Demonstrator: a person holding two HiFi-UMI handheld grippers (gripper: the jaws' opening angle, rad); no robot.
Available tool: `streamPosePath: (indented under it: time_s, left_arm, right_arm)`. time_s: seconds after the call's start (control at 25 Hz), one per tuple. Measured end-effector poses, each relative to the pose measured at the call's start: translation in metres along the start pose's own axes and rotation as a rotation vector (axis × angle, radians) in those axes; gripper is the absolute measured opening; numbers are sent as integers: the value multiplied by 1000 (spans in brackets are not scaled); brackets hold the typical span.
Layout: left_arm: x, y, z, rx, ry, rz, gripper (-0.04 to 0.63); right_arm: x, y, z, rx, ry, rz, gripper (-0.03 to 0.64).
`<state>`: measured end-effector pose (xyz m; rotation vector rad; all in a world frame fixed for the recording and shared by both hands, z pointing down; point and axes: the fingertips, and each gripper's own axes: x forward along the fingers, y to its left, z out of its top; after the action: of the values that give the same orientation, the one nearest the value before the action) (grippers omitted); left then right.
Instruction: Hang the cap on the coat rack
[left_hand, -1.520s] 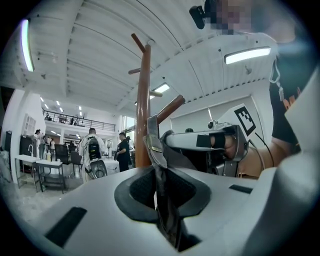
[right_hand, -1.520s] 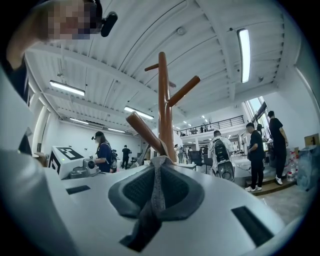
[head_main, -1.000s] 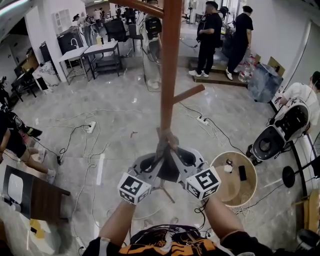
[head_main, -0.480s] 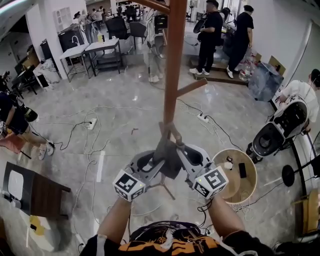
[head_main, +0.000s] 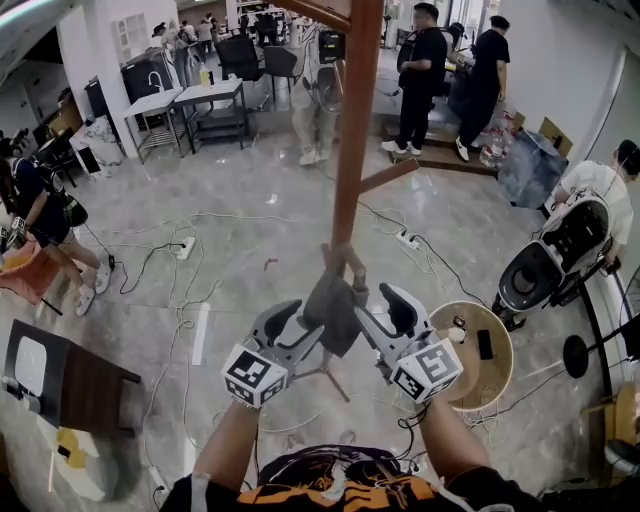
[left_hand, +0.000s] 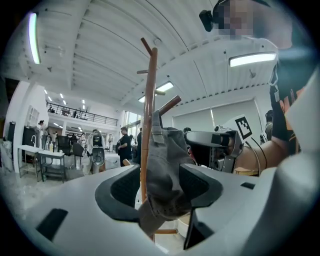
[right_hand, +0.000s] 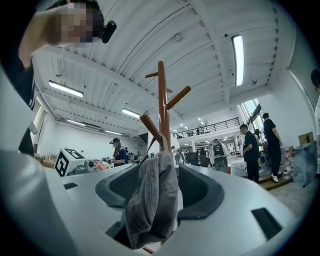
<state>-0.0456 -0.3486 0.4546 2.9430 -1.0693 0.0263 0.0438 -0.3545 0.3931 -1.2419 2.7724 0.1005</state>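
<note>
Now the fingers of the left gripper (head_main: 296, 334) and the right gripper (head_main: 384, 318) are spread, having just been opening, whereas a second ago they were pinched together on the grey fabric cap (head_main: 334, 312). The cap is left hanging on a low peg (right_hand: 150, 126) of the brown wooden coat rack (head_main: 353, 150), loose between both pairs of fingers. A round pale wooden counter (head_main: 472, 372) is seen just right of the right gripper. White cables (head_main: 165, 252) are strewn over the glossy grey floor (head_main: 240, 180), with open room left of the rack.
</note>
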Motion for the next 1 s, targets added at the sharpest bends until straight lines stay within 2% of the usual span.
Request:
streamPosePath:
  time_s: [0.16,0.32,0.48,0.6,1.0]
  left_arm:
    - [-15,-14,2,21,35,-7,250]
    - [-34,-23,12,64,22,-4,250]
    - [-52,-36,23,66,-6,-1,249]
    - [-61,-47,38,44,-60,1,241]
    - [-71,-93,40,4,-86,-55,209]
  right_arm:
    - [-16,16,8,-27,11,18,269]
    - [-27,29,17,-58,11,35,269]
    - [-44,41,21,-56,15,59,266]
    - [-56,47,27,-36,-3,55,232]
    - [-97,61,18,15,-1,29,142]
